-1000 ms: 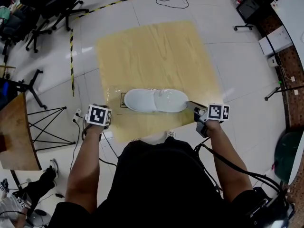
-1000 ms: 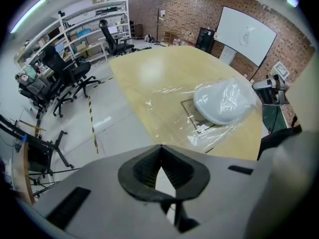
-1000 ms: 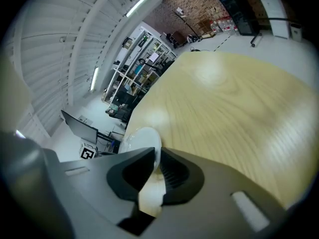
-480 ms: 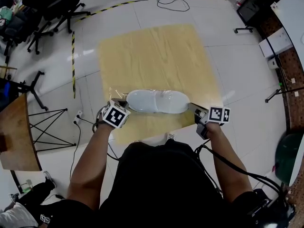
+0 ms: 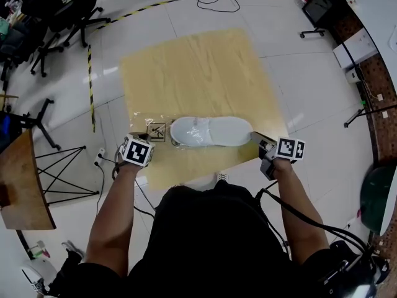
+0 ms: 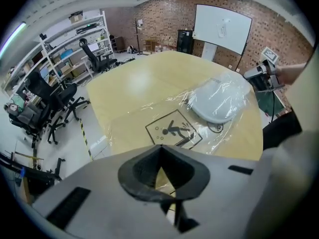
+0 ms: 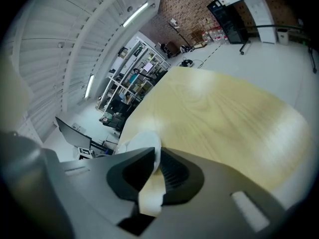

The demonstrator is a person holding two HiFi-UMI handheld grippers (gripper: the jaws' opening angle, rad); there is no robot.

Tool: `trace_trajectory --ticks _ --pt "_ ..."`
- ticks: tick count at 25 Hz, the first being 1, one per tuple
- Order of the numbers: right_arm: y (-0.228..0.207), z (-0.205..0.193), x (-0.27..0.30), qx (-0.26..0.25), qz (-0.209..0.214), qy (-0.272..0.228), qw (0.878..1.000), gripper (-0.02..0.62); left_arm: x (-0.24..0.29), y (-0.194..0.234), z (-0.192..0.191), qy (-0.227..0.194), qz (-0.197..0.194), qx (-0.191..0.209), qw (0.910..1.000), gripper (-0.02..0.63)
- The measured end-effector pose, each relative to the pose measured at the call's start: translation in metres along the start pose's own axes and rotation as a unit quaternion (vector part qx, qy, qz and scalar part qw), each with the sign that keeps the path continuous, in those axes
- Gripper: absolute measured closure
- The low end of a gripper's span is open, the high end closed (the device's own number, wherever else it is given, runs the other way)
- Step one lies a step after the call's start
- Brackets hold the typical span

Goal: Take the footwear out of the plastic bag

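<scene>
We wear a black short-sleeved top [image 5: 211, 241], our forearms bare below the sleeves. Our left gripper [image 5: 149, 136] and right gripper [image 5: 257, 139] have smooth pale grey shells with black ribbed pads lining the jaws. The left white cube [image 5: 136, 151] and the right white cube [image 5: 289, 148] carry black square markers. A thin black cable [image 5: 304, 216] runs along our right arm

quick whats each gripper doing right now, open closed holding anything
left gripper: closed, pinching the edge of the plastic bag.
right gripper: closed on the end of the white slipper.
</scene>
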State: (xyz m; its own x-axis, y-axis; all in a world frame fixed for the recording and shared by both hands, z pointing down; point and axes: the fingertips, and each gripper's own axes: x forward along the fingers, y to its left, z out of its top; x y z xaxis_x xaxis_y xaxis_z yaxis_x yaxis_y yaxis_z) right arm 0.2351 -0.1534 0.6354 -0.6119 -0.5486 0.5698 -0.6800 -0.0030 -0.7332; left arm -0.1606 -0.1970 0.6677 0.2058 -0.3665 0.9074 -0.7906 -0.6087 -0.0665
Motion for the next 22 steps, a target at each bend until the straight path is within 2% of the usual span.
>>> trace_trajectory --ticks 2,4,5,7,10,13,16,22 --pt "-0.011 0.005 -0.009 0.003 -0.014 -0.008 1.0 0.557 0.002 -0.001 -0.004 0.0 -0.011 -0.023 0.9997 0.598" --pt "-0.018 0.007 -0.016 0.006 -0.022 -0.013 1.0 0.557 -0.007 -0.009 0.008 -0.037 -0.028 -0.03 0.9985 0.597" --pt "-0.019 0.007 -0.018 0.007 -0.024 -0.014 1.0 0.557 -0.013 -0.017 0.02 -0.062 -0.039 -0.02 0.9971 0.589" --pt "-0.022 0.008 -0.021 0.011 -0.024 -0.017 1.0 0.557 -0.015 -0.039 0.039 -0.083 -0.069 0.015 0.9941 0.467" --pt "-0.023 0.007 -0.021 0.019 -0.022 -0.022 0.999 0.557 0.005 -0.065 0.045 -0.049 -0.091 0.059 0.9929 0.436" --pt "-0.018 0.004 -0.017 0.015 -0.017 -0.018 1.0 0.557 0.02 -0.065 0.041 -0.028 -0.087 0.048 0.9947 0.451" --pt "-0.017 0.004 -0.021 0.007 -0.018 -0.015 1.0 0.557 0.023 -0.063 0.045 -0.038 -0.092 0.026 0.9947 0.487" --pt "-0.033 0.015 -0.04 0.016 -0.034 -0.039 0.999 0.558 0.022 -0.052 0.047 -0.021 -0.066 0.037 0.9969 0.546"
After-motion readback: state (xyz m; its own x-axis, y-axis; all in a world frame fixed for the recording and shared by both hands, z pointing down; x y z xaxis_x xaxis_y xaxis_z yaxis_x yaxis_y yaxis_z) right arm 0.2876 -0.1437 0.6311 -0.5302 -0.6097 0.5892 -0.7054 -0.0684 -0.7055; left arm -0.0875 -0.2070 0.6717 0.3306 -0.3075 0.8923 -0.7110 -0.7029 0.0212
